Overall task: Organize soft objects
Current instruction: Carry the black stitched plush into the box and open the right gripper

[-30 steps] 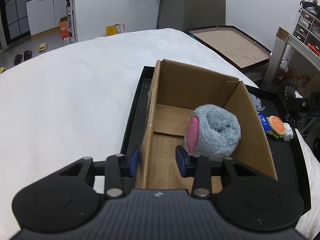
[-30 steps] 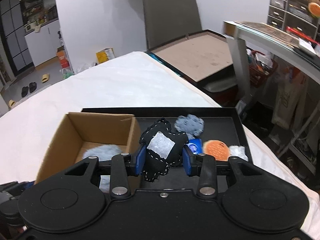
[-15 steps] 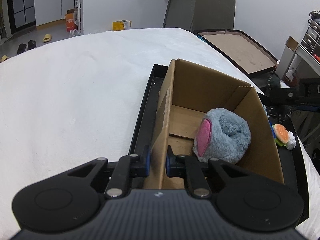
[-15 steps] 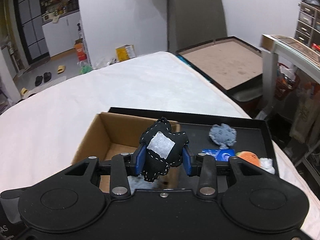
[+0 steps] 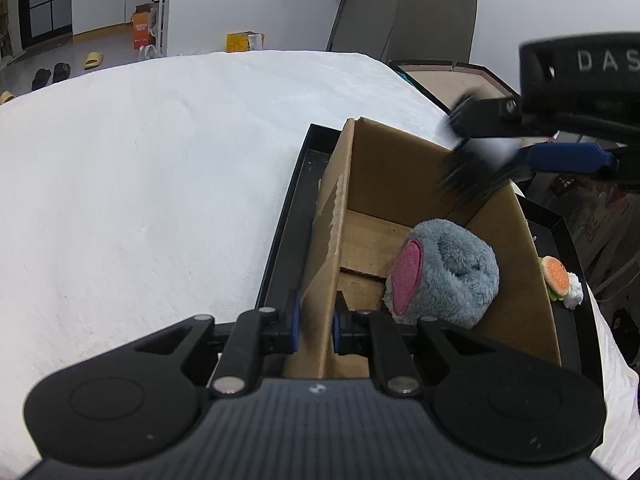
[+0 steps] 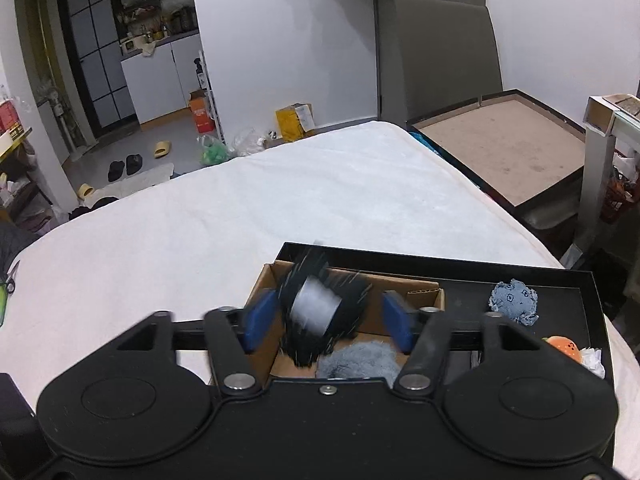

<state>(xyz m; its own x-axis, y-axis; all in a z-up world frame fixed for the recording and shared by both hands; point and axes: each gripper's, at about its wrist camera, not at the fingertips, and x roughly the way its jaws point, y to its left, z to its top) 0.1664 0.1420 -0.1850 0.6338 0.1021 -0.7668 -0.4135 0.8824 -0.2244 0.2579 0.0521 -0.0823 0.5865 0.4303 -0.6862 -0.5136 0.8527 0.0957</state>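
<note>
Covering the table is a white cloth [image 6: 280, 208], and on it lies a black tray [image 6: 568, 280] with a cardboard box [image 5: 516, 280]. The left gripper [image 5: 314, 322] is clamped on the box wall. The right gripper [image 6: 326, 320] is opening; the black toy [image 6: 320, 316], blurred, sits between its pads without touching, above the box that holds a grey plush [image 5: 444, 272].

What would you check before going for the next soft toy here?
1. Black toy free of the right hand-held gripper, jaws opening: ok.
2. Black toy over the cardboard box: ok.
3. Black toy landed: cannot tell, blurred.
4. Left hand-held gripper clamped on the box wall: ok.
5. Room beside the grey plush: ok.
6. Blue-grey toy and burger toy boxed: not ok, on the black tray.
</note>
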